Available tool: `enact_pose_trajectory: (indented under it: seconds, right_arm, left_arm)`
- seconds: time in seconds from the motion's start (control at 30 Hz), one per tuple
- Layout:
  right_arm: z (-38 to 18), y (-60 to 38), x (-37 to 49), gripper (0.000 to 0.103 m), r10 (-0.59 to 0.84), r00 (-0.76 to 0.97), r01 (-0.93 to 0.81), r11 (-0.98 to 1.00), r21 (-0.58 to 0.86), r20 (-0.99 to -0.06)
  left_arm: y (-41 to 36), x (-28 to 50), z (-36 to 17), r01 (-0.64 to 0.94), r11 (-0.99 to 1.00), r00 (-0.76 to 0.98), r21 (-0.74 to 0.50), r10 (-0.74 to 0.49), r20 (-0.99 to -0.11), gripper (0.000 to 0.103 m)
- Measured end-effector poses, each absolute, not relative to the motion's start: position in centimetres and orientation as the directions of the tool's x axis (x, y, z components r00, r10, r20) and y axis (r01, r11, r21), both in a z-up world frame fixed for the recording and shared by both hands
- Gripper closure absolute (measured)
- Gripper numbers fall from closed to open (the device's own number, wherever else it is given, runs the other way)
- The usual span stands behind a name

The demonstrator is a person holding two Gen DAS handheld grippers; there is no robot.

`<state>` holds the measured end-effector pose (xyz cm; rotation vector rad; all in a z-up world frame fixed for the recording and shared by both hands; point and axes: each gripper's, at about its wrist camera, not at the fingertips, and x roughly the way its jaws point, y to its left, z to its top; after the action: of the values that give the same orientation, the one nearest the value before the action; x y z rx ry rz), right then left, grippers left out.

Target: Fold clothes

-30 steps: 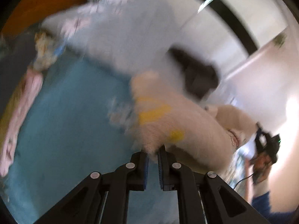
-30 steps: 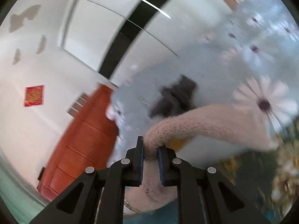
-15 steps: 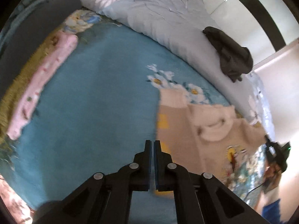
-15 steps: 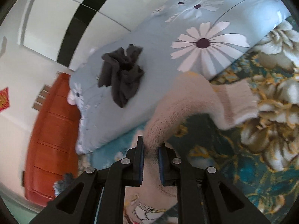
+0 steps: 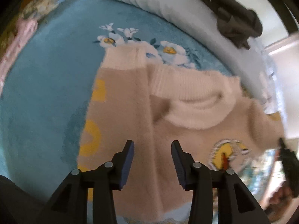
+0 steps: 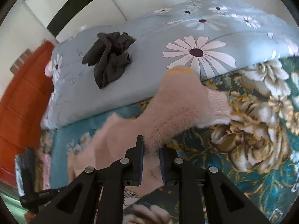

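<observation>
A beige knitted sweater (image 5: 130, 112) with a cream collar (image 5: 196, 108) and yellow patches lies spread on the blue blanket (image 5: 46, 93). My left gripper (image 5: 152, 145) hovers right over its shoulder area. Its jaws are opening, and no cloth is pinched between the pads. In the right wrist view, the sweater's fuzzy sleeve (image 6: 177, 108) with a cream cuff (image 6: 218, 106) rises from my right gripper (image 6: 151, 145). Those jaws are easing open, but the sleeve cloth still fills the narrow gap between them.
A crumpled dark garment (image 6: 110, 56) lies on the pale blue daisy duvet (image 6: 168, 37) behind the sweater. A pink garment (image 5: 16, 43) lies at the blanket's left edge. A teal floral blanket (image 6: 252, 140) spreads to the right. An orange wooden panel (image 6: 18, 102) stands at the far left.
The left gripper came down close over the sweater and opened, having let go of it. The sweater went from hanging to lying flat. The right gripper sank with the sleeve.
</observation>
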<state>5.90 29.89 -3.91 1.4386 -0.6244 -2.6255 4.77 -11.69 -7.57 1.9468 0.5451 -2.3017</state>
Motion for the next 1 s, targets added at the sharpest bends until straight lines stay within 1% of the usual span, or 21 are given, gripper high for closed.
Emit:
enact_pose_trajectory:
  seconds: [0.07,0.17,0.27,0.3,0.33,0.37,0.43,0.57,0.83,0.93,1.0]
  right_arm:
    - [-3.7,29.4,6.1,0.086,-0.246,-0.551,-0.111,-0.925,0.362,-0.797]
    - [-3.6,28.8,6.3,0.086,-0.226,-0.547,-0.090,-0.941,0.325,-0.806]
    - [-3.7,28.8,6.6,0.085,-0.227,-0.543,-0.079,-0.945,0.319,-0.808]
    - [-3.8,28.9,6.7,0.085,-0.230,-0.541,-0.077,-0.944,0.320,-0.809]
    - [-3.8,29.1,6.8,0.085,-0.236,-0.537,-0.075,-0.943,0.325,-0.810]
    - [-3.9,29.2,7.0,0.085,-0.242,-0.533,-0.073,-0.942,0.328,-0.811]
    - [-3.9,29.4,7.4,0.085,-0.244,-0.525,-0.070,-0.943,0.326,-0.816]
    - [-3.9,29.9,8.4,0.085,-0.240,-0.510,-0.064,-0.947,0.315,-0.826]
    - [-3.0,30.1,11.0,0.085,-0.215,-0.486,-0.040,-0.963,0.267,-0.847]
    - [-2.3,29.7,11.5,0.085,-0.231,-0.492,-0.018,-0.961,0.275,-0.839]
    - [-2.1,29.0,11.3,0.085,-0.251,-0.497,0.003,-0.958,0.287,-0.831]
  left_arm:
    - [-11.2,4.8,-7.9,0.271,-0.950,-0.171,-0.153,0.109,-0.979,0.056]
    - [-10.8,5.4,-8.7,0.265,-0.956,-0.148,-0.126,0.089,-0.985,0.056]
    - [-10.8,5.9,-9.2,0.260,-0.963,-0.154,-0.076,0.036,-0.987,0.057]
    - [-11.1,6.1,-9.2,0.265,-0.961,-0.163,-0.079,0.036,-0.986,0.062]
    - [-11.3,6.4,-9.2,0.270,-0.959,-0.175,-0.084,0.037,-0.984,0.072]
    - [-11.5,6.8,-9.1,0.275,-0.958,-0.187,-0.085,0.034,-0.982,0.075]
    - [-11.9,7.3,-8.8,0.285,-0.955,-0.211,-0.086,0.025,-0.977,0.087]
    - [-13.1,8.4,-7.5,0.320,-0.945,-0.247,-0.073,-0.009,-0.969,0.089]
    - [-17.7,10.1,-6.0,0.477,-0.863,-0.296,-0.170,0.025,-0.955,0.091]
    - [-19.7,11.2,-6.5,0.565,-0.796,-0.282,-0.215,0.058,-0.957,0.091]
    - [-21.0,12.2,-7.2,0.623,-0.738,-0.264,-0.259,0.113,-0.958,0.091]
